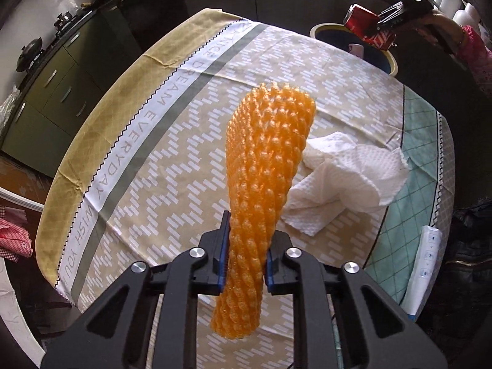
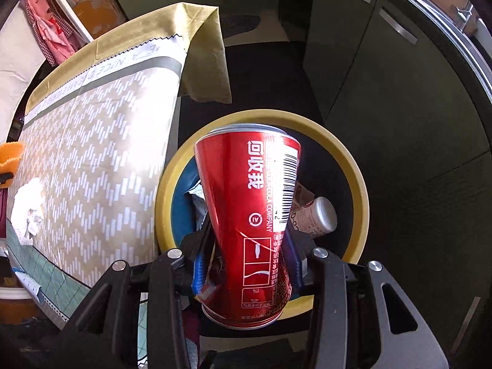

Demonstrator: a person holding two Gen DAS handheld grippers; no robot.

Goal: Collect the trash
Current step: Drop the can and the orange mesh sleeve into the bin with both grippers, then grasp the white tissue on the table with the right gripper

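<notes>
table: covered in a tan patterned tablecloth (image 1: pixel 190 141), "NICE DREAM EVERYDAY" printed along a white band
paper towel (image 1: pixel 341 181): crumpled, lying on the cloth just ahead-right of the left tongs
floor: dark; yellow-rimmed bin (image 2: pixel 359 184) stands below the right tongs

Matte black plastic left gripper (image 1: pixel 246 261) and right gripper (image 2: pixel 247 264): angular linkage arms with cutouts, round silver bolt heads, blue-edged jaws. Pink patterned sleeve (image 1: pixel 478 58), bare wrist beyond.
</notes>
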